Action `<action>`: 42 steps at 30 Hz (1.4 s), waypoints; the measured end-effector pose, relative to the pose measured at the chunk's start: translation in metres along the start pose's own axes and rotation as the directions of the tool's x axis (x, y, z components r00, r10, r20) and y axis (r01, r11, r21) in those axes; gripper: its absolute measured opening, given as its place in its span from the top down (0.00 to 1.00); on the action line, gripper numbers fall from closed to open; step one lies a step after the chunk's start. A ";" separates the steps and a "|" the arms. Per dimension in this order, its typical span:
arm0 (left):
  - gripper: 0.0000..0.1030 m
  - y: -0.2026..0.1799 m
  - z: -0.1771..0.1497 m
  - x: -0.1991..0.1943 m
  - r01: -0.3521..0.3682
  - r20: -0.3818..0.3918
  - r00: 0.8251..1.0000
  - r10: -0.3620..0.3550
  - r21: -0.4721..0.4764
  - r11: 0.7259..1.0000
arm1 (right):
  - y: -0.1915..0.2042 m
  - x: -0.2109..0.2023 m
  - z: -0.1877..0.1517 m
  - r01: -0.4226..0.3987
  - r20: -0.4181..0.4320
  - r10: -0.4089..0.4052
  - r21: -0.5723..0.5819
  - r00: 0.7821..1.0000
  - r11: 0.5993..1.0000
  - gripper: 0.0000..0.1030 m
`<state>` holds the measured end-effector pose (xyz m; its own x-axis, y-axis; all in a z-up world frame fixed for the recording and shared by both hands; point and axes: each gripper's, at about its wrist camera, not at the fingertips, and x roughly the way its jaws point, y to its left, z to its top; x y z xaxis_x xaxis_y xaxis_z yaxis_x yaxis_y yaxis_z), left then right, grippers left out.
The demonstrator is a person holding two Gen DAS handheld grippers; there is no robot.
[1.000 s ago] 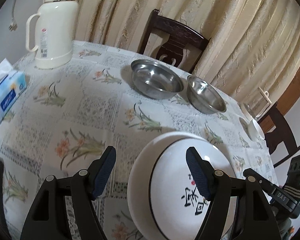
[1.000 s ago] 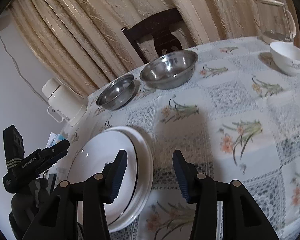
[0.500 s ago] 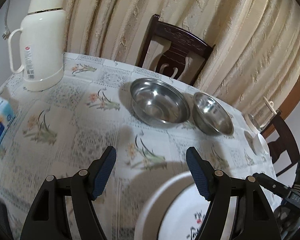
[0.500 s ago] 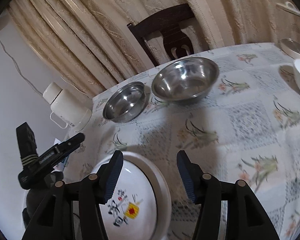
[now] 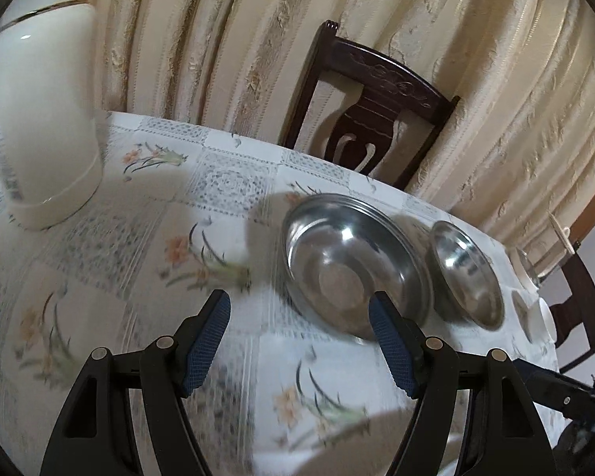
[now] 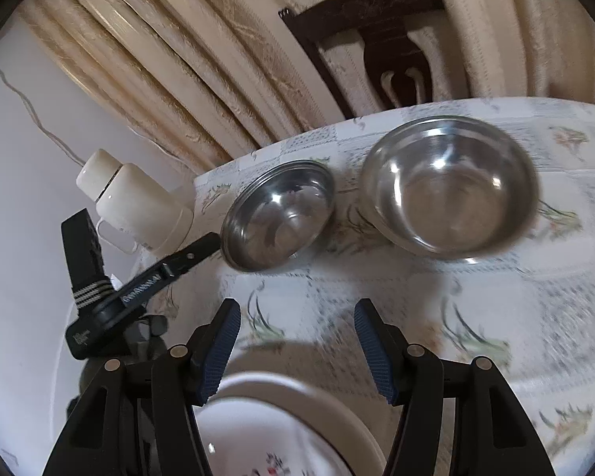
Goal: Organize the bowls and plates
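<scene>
Shiny steel bowls (image 5: 353, 265), glossy white plate (image 6: 281, 428), printed cloth tablecloth (image 5: 226, 182), dark carved wood chair (image 5: 373, 91)

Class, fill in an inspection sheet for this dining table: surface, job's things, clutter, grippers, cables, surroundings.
Surface: floral tablecloth over the table.
Job's things: two steel bowls side by side, larger bowl, smaller bowl; white plate at the near edge.
Clutter: cream thermos.
Grippers: left gripper and right gripper both open, empty.
Cables: thin cord on the wall.
Surroundings: cream curtains, dark wooden chair.
</scene>
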<state>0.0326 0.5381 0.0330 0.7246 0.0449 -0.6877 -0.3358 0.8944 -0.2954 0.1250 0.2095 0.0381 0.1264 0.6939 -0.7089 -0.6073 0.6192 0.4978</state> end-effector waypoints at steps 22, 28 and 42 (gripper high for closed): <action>0.29 0.009 0.039 0.071 0.038 -0.038 0.999 -0.039 -0.035 0.999 | 0.003 0.073 0.042 0.025 -0.101 -0.025 0.001 0.995 1.000 0.43; 0.30 0.011 0.034 0.083 0.035 -0.069 0.997 -0.037 -0.031 0.999 | -0.004 0.085 0.044 0.051 -0.125 -0.049 0.014 0.991 0.999 0.51; 0.48 0.014 0.032 0.088 0.032 -0.068 0.997 -0.032 -0.008 0.999 | -0.003 0.102 0.047 0.113 -0.132 -0.122 -0.074 0.984 0.991 0.64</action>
<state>0.1113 0.5686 -0.0107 0.6924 -0.0142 -0.7213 -0.3176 0.8917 -0.3225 0.1769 0.2955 -0.0118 0.0947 0.5585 -0.8241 -0.6452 0.6648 0.3765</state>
